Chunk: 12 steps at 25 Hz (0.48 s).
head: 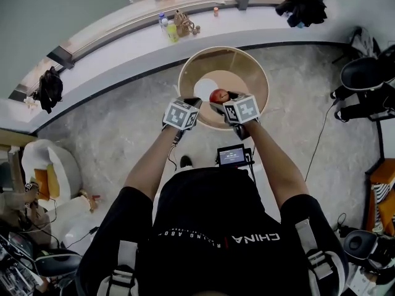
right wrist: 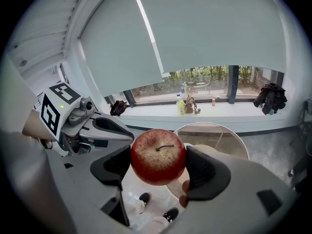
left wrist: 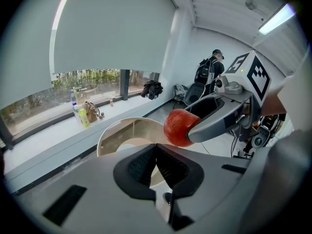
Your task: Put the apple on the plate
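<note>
A red apple (right wrist: 158,156) with its stem facing the camera sits between the jaws of my right gripper (right wrist: 157,161), which is shut on it. In the head view the apple (head: 218,95) hangs over the near part of a round wooden table (head: 256,73). A tan plate (head: 232,79) with a pale middle lies on that table, just beyond the apple. My left gripper (head: 192,103) is close to the left of the apple and holds nothing. In its own view the left gripper (left wrist: 156,152) has its jaws shut together, with the apple (left wrist: 179,127) up to the right.
A window ledge beyond the table carries bottles and a small bag (head: 181,24) and dark clothing (head: 301,8). Black chairs (head: 364,79) stand to the right. A small screen (head: 233,156) is mounted in front of the person's chest. Another person (left wrist: 207,72) stands far off.
</note>
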Each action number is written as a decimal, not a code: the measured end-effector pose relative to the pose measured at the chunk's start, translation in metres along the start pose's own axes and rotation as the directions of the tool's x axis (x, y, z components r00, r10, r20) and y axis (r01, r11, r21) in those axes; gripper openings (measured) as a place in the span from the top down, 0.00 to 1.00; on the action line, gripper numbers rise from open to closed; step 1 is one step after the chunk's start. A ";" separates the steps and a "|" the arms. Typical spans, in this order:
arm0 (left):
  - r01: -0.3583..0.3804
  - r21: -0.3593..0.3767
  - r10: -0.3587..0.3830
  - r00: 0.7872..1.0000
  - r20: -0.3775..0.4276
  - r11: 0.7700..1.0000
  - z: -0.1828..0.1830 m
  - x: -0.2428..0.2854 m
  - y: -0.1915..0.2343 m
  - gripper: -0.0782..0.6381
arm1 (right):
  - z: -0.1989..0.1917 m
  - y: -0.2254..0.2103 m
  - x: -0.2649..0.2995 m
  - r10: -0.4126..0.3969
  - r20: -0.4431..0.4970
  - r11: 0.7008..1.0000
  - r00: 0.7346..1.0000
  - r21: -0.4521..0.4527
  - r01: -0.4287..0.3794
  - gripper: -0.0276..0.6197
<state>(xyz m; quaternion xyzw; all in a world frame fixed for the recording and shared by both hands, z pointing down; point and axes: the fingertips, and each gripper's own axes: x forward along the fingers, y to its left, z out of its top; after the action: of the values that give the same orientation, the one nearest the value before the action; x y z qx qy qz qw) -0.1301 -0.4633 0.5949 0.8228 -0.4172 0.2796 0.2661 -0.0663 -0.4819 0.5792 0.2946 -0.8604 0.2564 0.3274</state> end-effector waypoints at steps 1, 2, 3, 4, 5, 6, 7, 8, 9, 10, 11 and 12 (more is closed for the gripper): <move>-0.002 0.000 0.002 1.000 -0.005 1.000 0.000 0.003 0.000 0.87 | -0.001 -0.005 0.000 -0.007 -0.001 1.000 1.000 -0.002 0.007 0.37; -0.003 0.000 0.003 1.000 -0.012 1.000 -0.001 0.007 0.000 0.87 | -0.003 -0.012 -0.001 -0.017 -0.002 1.000 1.000 -0.001 0.017 0.37; -0.006 0.000 0.006 1.000 -0.019 1.000 -0.002 0.012 -0.001 0.87 | -0.005 -0.019 -0.001 -0.025 -0.004 1.000 1.000 0.002 0.025 0.37; -0.009 0.000 0.009 1.000 -0.028 1.000 -0.002 0.018 -0.003 0.87 | -0.008 -0.027 -0.001 -0.030 -0.009 1.000 1.000 0.005 0.030 0.37; -0.013 0.002 0.013 0.999 -0.036 1.000 -0.002 0.024 -0.004 0.87 | -0.012 -0.035 -0.001 -0.032 -0.014 0.999 0.999 0.006 0.033 0.37; -0.019 0.009 0.019 0.999 -0.045 1.000 -0.001 0.030 -0.005 0.87 | -0.014 -0.044 0.000 -0.033 -0.019 0.999 0.999 0.003 0.033 0.37; -0.026 0.018 0.027 0.998 -0.053 1.000 0.000 0.037 -0.005 0.87 | -0.017 -0.052 0.003 -0.033 -0.022 0.999 0.999 -0.002 0.033 0.37; -0.034 0.027 0.035 0.998 -0.060 0.999 0.001 0.045 -0.004 0.87 | -0.019 -0.061 0.007 -0.033 -0.024 0.999 0.999 -0.007 0.033 0.37; -0.042 0.034 0.044 0.997 -0.068 0.999 0.001 0.054 -0.001 0.87 | -0.020 -0.070 0.014 -0.032 -0.027 0.999 0.999 -0.011 0.032 0.37; -0.051 0.037 0.053 0.996 -0.075 0.998 0.002 0.063 0.004 0.87 | -0.022 -0.079 0.023 -0.033 -0.035 0.999 0.999 -0.013 0.033 0.37; -0.059 0.035 0.062 0.995 -0.080 0.998 0.001 0.073 0.011 0.87 | -0.024 -0.087 0.035 -0.032 -0.048 0.999 0.998 -0.015 0.031 0.37; -0.064 0.030 0.066 0.994 -0.084 0.998 -0.002 0.083 0.019 0.87 | -0.026 -0.094 0.049 -0.030 -0.063 0.999 0.998 -0.019 0.029 0.37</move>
<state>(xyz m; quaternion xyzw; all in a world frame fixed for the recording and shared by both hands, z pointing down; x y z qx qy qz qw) -0.1054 -0.5162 0.6563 0.7997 -0.4281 0.3287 0.2630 -0.0220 -0.5473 0.6552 0.2961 -0.8475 0.2527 0.3608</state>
